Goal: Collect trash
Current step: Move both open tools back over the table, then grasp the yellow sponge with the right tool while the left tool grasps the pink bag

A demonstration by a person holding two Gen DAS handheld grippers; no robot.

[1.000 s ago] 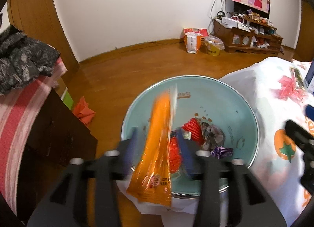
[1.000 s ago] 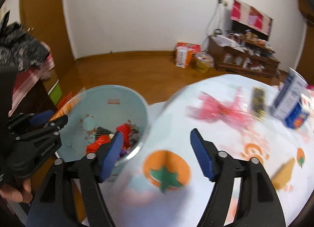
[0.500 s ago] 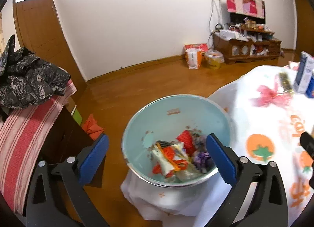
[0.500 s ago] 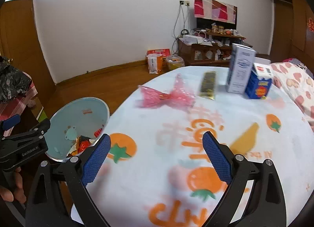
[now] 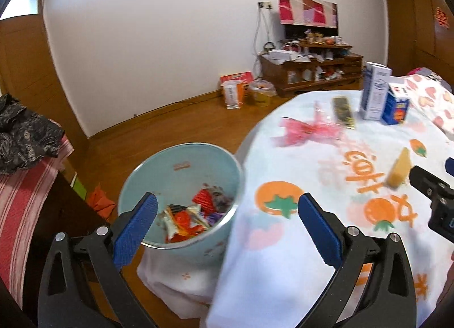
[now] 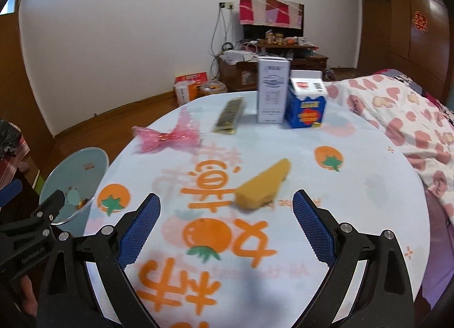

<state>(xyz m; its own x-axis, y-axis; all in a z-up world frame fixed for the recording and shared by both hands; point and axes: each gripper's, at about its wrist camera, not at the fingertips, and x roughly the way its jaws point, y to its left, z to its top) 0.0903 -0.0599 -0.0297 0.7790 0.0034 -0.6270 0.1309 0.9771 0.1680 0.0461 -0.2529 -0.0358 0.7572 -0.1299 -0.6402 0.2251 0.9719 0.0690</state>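
Fingers wide on both grippers, left and right, nothing held. Orange wrapper's gone into the bin, lower left. The right has swung over the table; yellow wrapper centre frame, likely next.

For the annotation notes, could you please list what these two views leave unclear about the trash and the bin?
- Yellow wrapper: motion-blurred in both views, so its print is unreadable.
- Bin: in the right wrist view the left hand-held gripper and the table edge hide most of its contents.
- Dark flat packet: label too small to read.
- Bin's base: covered by the hanging tablecloth in the left wrist view.
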